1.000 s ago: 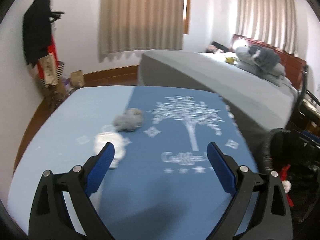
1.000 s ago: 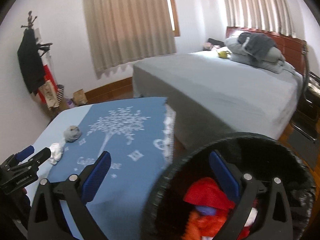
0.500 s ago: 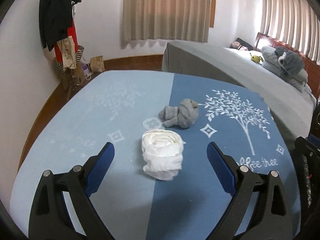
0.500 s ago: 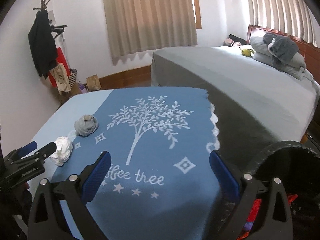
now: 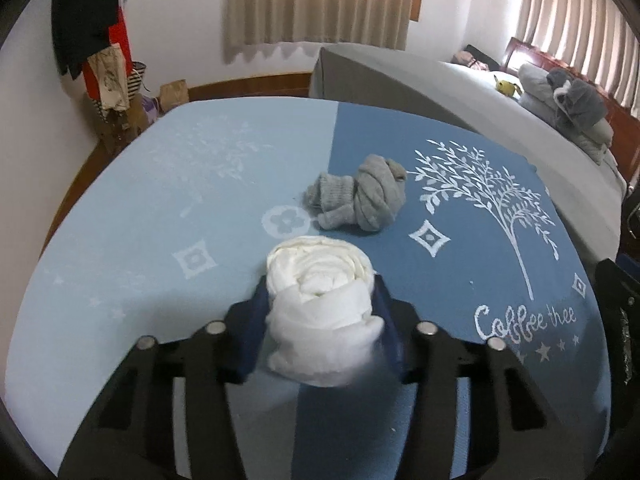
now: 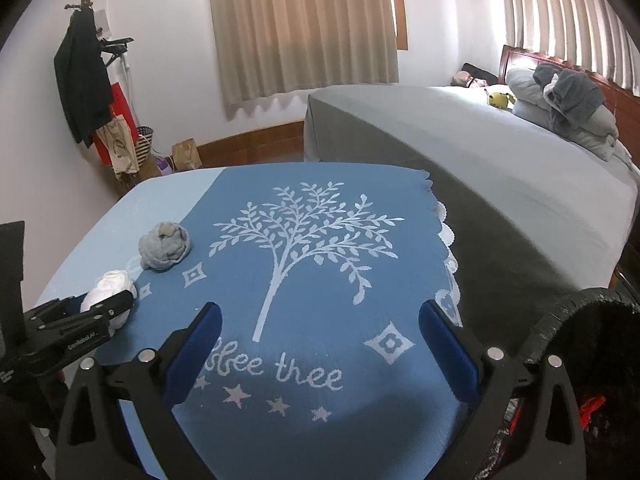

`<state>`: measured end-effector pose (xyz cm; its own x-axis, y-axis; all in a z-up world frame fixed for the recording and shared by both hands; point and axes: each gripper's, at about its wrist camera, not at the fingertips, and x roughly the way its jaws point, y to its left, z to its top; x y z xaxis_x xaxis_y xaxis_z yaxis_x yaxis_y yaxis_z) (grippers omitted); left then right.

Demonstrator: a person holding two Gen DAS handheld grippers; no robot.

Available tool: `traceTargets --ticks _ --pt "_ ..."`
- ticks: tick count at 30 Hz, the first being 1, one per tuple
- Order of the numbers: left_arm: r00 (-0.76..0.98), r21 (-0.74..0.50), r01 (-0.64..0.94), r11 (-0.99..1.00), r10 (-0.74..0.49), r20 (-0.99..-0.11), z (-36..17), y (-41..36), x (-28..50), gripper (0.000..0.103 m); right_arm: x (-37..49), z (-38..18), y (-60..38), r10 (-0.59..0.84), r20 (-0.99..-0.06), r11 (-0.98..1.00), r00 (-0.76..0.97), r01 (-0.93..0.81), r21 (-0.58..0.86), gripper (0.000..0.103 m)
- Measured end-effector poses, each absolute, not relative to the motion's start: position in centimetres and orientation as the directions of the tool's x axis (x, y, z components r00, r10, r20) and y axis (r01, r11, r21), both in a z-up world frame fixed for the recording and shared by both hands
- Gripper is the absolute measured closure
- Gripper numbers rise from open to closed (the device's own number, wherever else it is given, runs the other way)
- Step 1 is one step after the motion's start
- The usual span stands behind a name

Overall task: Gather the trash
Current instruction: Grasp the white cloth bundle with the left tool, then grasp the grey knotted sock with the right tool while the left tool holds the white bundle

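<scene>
A white rolled wad [image 5: 320, 304] lies on the blue tablecloth [image 5: 460, 288]. My left gripper [image 5: 320, 320] is shut on the white wad, with a blue pad on each side of it. It also shows in the right wrist view [image 6: 110, 294] with the left gripper [image 6: 92, 320] around it. A grey rolled wad [image 5: 360, 198] lies just beyond it on the cloth, also in the right wrist view [image 6: 165, 246]. My right gripper [image 6: 320, 356] is open and empty above the cloth's printed words. A black trash bin [image 6: 592, 368] with red scraps inside stands at the table's right.
A grey bed [image 6: 480, 152] with pillows stands beyond the table on the right. A coat rack [image 6: 84, 76] with clothes and bags stands by the far left wall. The cloth's right edge [image 6: 450, 256] has a white lace trim.
My left gripper has moved forward over the white wad and shut on it. My right gripper has swung left, away from the bin, and stays open.
</scene>
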<state>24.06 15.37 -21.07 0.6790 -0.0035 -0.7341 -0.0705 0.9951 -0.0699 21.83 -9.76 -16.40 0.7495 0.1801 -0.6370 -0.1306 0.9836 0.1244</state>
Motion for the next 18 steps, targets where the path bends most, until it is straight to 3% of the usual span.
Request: traceTargets --ticks 5,18 --pt "0.716 -0.067 -0.063 0.996 -0.002 -0.698 -20.2 15.6 23.5 0.065 22.4 -16.3 -9.0 0.190 -0.635 0.982 0.749 -0.140 0.129 0.006" --pt "0.733 -0.036 -0.175 0.984 0.106 -0.672 -18.8 22.0 25.2 0.066 26.3 -15.2 -2.5 0.274 -0.602 0.962 0.750 -0.225 0.157 0.006"
